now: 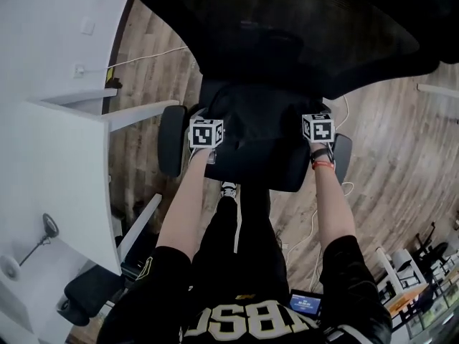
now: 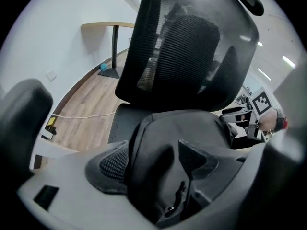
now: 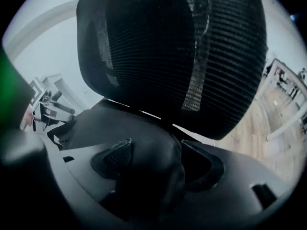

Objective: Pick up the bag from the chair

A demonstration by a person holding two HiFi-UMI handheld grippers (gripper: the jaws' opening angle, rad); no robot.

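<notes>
A black bag (image 1: pixel 262 131) lies on the seat of a black office chair (image 1: pixel 287 27) with a mesh back. My left gripper (image 1: pixel 210 146) is at the bag's left side and my right gripper (image 1: pixel 316 140) at its right side. In the left gripper view a thick fold of the bag (image 2: pixel 158 138) fills the gap between the jaws of the left gripper (image 2: pixel 153 153), which press on it. In the right gripper view the dark bag (image 3: pixel 153 171) bulges between the jaws of the right gripper (image 3: pixel 154 159) in the same way.
The chair's armrests (image 1: pixel 172 140) flank both grippers. A white desk (image 1: pixel 64 170) stands at the left, with a white cable (image 1: pixel 143 57) on the wooden floor behind it. Another dark chair base (image 1: pixel 86 292) sits at the lower left. The person's legs stand right before the seat.
</notes>
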